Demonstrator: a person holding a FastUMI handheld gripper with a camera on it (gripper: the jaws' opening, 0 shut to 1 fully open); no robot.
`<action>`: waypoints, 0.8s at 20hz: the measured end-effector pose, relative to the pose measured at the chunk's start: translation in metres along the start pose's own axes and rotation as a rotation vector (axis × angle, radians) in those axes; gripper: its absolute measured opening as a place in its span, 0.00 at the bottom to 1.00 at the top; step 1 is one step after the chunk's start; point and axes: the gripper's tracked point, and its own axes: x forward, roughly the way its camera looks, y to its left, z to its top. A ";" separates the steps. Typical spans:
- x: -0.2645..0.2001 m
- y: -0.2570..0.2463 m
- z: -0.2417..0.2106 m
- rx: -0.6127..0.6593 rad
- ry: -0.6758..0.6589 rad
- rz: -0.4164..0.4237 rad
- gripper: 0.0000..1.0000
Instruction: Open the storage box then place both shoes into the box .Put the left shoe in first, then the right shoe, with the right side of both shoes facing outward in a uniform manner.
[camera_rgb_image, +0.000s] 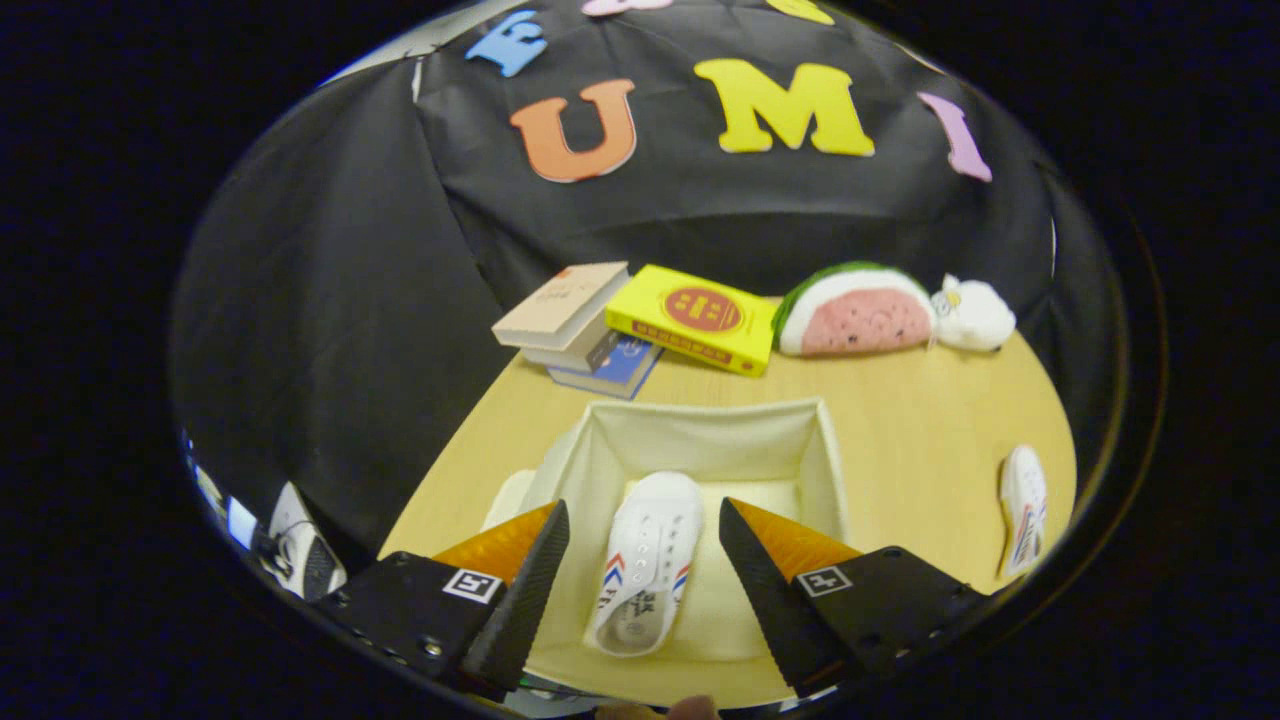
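A: Hovering gripper (643, 555), fingers spread wide, pinching nothing.
B: Shoes?
A: One white canvas shoe (645, 562) lies inside open cream fabric box (700, 425); second shoe (1024, 508) on table (920, 440), well right.

Matt cloth box (700, 440), seemingly canvas shoe (645, 560), smooth wood-look table (930, 440), ribbed claw (640, 590) fingers (530, 590)
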 end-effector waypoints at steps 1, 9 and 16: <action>-0.013 -0.009 0.007 -0.030 -0.040 -0.023 0.91; -0.123 -0.135 0.023 0.017 -0.218 -0.178 0.91; -0.202 -0.298 -0.009 0.128 -0.275 -0.350 0.90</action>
